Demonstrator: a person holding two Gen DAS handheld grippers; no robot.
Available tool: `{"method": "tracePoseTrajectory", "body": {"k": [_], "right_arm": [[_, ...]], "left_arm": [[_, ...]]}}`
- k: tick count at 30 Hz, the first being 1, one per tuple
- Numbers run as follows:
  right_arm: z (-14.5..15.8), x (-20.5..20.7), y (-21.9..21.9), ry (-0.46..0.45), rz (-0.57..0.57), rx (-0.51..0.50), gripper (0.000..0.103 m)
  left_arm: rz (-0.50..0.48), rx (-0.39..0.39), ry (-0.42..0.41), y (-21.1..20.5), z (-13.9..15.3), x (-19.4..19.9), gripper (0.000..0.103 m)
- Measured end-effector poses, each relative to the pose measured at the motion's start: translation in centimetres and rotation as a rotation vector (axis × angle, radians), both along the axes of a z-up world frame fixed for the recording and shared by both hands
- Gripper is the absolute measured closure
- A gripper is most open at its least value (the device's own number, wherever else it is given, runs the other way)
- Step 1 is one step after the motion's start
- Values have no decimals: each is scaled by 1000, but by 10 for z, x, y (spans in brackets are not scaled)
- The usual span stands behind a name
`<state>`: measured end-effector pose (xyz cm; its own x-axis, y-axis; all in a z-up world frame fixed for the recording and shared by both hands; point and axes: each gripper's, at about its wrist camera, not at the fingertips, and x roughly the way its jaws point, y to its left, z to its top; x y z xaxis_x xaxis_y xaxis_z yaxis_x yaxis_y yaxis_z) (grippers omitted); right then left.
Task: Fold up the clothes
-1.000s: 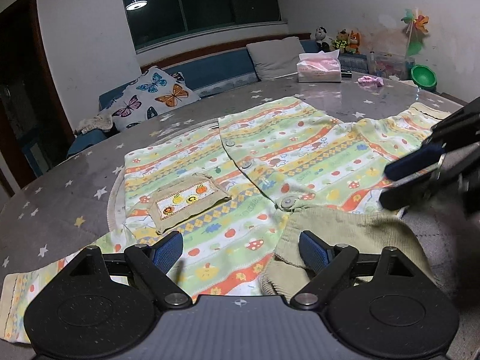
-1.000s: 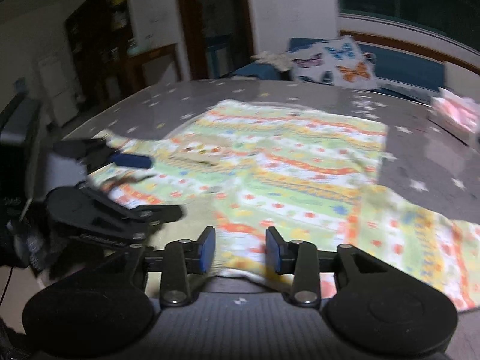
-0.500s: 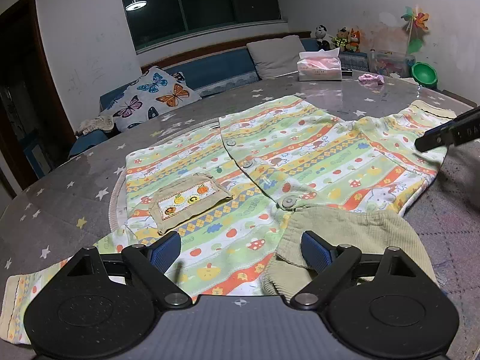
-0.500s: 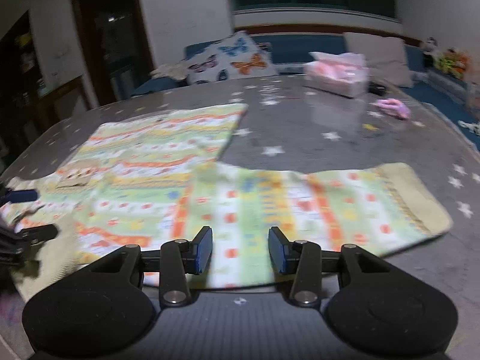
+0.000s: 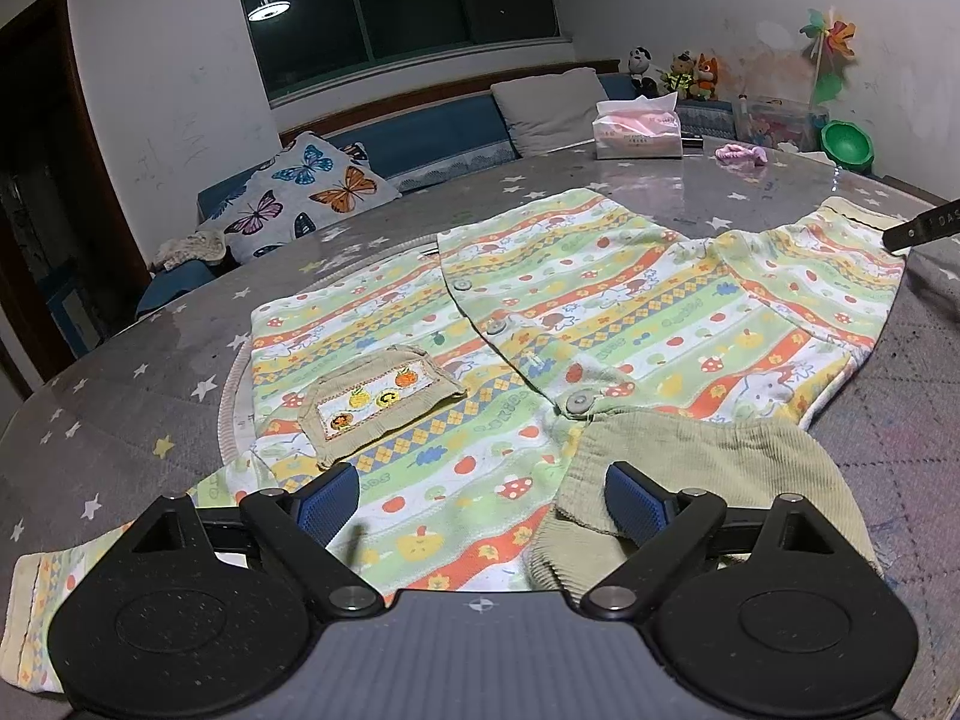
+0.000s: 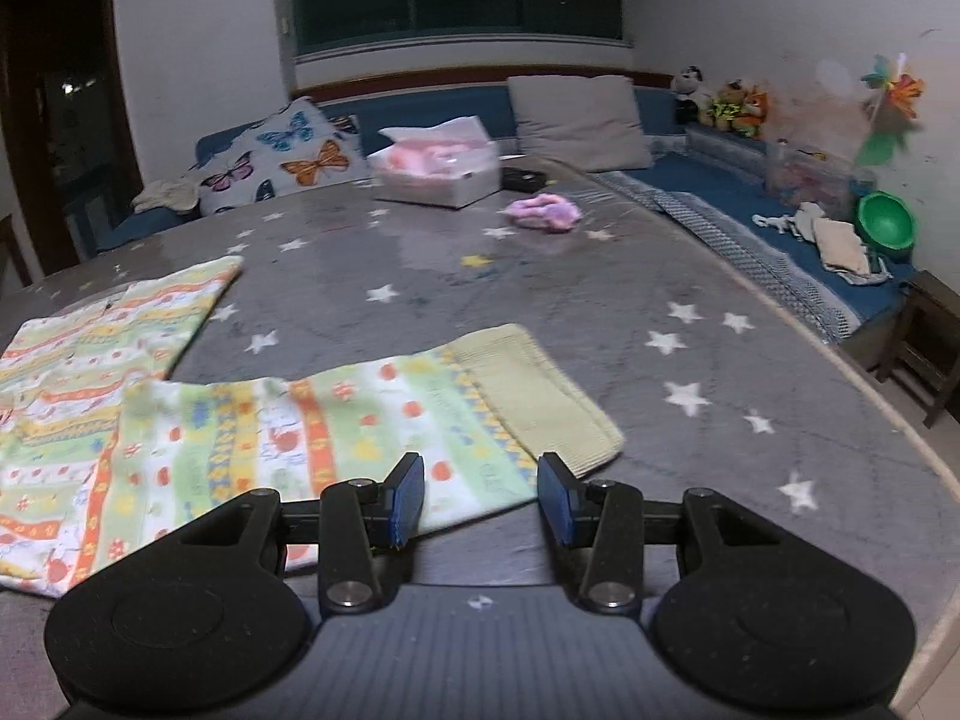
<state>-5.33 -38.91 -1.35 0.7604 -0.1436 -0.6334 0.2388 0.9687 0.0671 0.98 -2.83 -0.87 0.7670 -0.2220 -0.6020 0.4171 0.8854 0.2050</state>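
Note:
A child's striped, patterned cardigan (image 5: 600,324) lies spread flat, buttoned, on the grey star-print table (image 5: 120,420). It has a beige chest pocket (image 5: 378,402) and a corduroy collar (image 5: 690,468). My left gripper (image 5: 480,498) is open and empty, low over the collar edge. My right gripper (image 6: 480,492) is open and empty, just above the front edge of the right sleeve (image 6: 360,420) near its yellow cuff (image 6: 540,396). A tip of the right gripper shows at the right edge of the left wrist view (image 5: 924,228).
A tissue box (image 6: 438,171) and a pink cloth (image 6: 543,213) sit at the table's far side. A blue sofa with a butterfly pillow (image 5: 300,198) and a grey cushion (image 6: 579,120) lies behind. The table's right edge (image 6: 900,420) curves past a wooden stool.
My right gripper has swung right, from facing the cardigan's body to facing the right sleeve's cuff end. It has left most of the left wrist view. The left gripper stayed still.

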Motion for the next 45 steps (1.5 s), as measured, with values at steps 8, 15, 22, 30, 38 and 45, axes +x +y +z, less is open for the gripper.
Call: {"method": "tracePoseTrajectory", "body": {"k": [8,15,22,30,38,45], "right_arm": [[2,1,-17,-24,-95,0,60],[-6,6,-25,-11,-122,24,65],[3,1,-22,-33,-118,42,95],[7,1,-18,-25,-116,61,97],[70,5,27,-145,82,110,97],[116,26,95,-201,322,138,97]], "left_arm": [[0,11,0,-1,0,0,11],[4,13,1,-1,1,0,11],[11,9,-6,-2,5,1,10],[38,-5,-2,1,7,5,9],[69,-28,-3,6,9,10,8],[86,-53,-3,16,7,8,8]]}}
